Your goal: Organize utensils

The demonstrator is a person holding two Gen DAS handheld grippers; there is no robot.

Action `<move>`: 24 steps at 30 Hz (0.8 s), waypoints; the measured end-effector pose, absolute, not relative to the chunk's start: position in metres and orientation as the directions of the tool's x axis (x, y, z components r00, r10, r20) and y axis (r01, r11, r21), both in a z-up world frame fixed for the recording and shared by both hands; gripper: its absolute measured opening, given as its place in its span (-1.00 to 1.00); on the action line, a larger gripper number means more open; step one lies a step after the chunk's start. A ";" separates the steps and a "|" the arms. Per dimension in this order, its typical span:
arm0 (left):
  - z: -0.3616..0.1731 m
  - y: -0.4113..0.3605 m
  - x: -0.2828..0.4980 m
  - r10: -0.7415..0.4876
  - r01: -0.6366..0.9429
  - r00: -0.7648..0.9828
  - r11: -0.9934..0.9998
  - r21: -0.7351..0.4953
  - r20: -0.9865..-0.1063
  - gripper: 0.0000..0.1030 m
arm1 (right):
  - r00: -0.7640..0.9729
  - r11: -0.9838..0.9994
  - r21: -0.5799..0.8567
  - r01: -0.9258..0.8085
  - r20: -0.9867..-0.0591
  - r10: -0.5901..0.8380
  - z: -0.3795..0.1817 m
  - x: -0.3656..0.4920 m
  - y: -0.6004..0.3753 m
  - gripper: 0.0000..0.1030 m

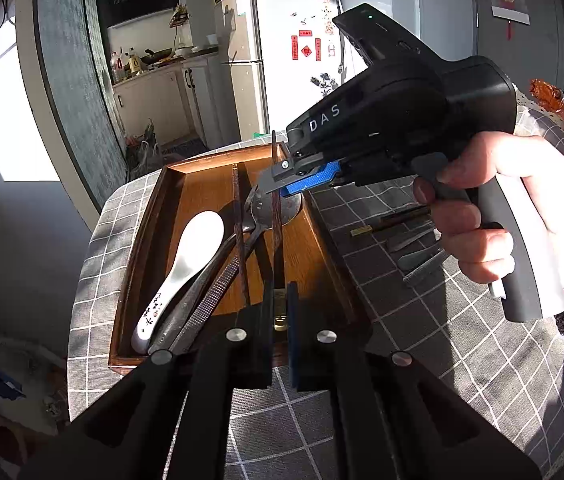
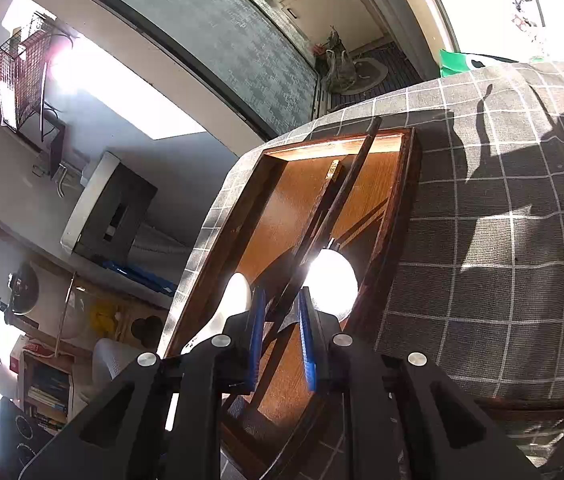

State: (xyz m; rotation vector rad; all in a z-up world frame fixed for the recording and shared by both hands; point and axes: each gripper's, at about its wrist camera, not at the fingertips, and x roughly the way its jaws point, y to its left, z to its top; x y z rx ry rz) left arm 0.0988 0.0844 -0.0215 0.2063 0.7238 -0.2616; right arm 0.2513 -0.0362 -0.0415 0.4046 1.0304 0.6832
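Note:
A wooden tray [image 1: 150, 240] lies on the grey checked tablecloth; it also shows in the right wrist view [image 2: 278, 216]. In it lie a white ceramic spoon [image 1: 186, 264], a metal spoon [image 1: 266, 208], tongs [image 1: 210, 300] and a dark chopstick [image 1: 240, 240]. My left gripper [image 1: 280, 312] is shut on the brass-capped end of another dark chopstick [image 1: 278, 240]. My right gripper [image 1: 282, 178] hovers over the tray's far end with its jaws around the same chopstick's [image 2: 333, 208] thin part; in its own view the pads [image 2: 258, 336] stand apart beside it.
Several more utensils [image 1: 413, 240] lie on the cloth right of the tray: a brass-tipped chopstick [image 1: 389, 222] and metal handles. The table's left edge [image 1: 86, 264] drops off just beside the tray. A fridge and kitchen cabinets stand behind.

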 end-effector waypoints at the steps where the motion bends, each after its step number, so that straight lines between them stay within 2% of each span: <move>1: -0.023 0.087 0.100 -0.152 0.295 0.720 0.950 0.101 -0.677 -0.87 | 0.337 0.725 0.605 -0.330 -0.642 0.689 -0.041 0.250 -0.034 -0.66; 3: -0.025 0.093 0.105 -0.137 0.280 0.719 0.954 0.105 -0.681 -0.87 | 0.333 0.709 0.615 -0.346 -0.626 0.705 -0.036 0.245 -0.034 -0.61; 5: -0.027 0.099 0.113 -0.127 0.265 0.717 0.959 0.100 -0.685 -0.87 | 0.336 0.698 0.621 -0.358 -0.612 0.716 -0.030 0.238 -0.041 -0.24; 9: -0.033 0.109 0.125 -0.121 0.252 0.704 0.964 0.086 -0.700 -0.86 | 0.354 0.692 0.603 -0.397 -0.595 0.721 -0.011 0.220 -0.071 -0.15; 11: -0.036 0.111 0.125 -0.114 0.251 0.698 0.964 0.092 -0.707 -0.71 | 0.376 0.703 0.575 -0.418 -0.595 0.710 -0.001 0.209 -0.094 -0.01; 13: -0.033 0.111 0.121 -0.111 0.243 0.707 0.965 0.093 -0.698 0.15 | 0.409 0.721 0.550 -0.421 -0.594 0.692 0.005 0.199 -0.123 0.06; 18: -0.015 0.090 0.102 -0.171 0.306 0.738 0.947 0.098 -0.653 0.48 | 0.481 0.749 0.548 -0.373 -0.576 0.661 0.003 0.184 -0.191 0.11; 21: -0.008 0.063 0.095 -0.249 0.401 0.721 0.911 0.097 -0.646 0.60 | 0.508 0.753 0.568 -0.332 -0.566 0.650 -0.006 0.184 -0.221 0.14; 24: -0.009 0.031 0.097 -0.304 0.477 0.690 0.874 0.096 -0.657 0.61 | 0.516 0.754 0.585 -0.299 -0.566 0.643 -0.016 0.185 -0.239 0.14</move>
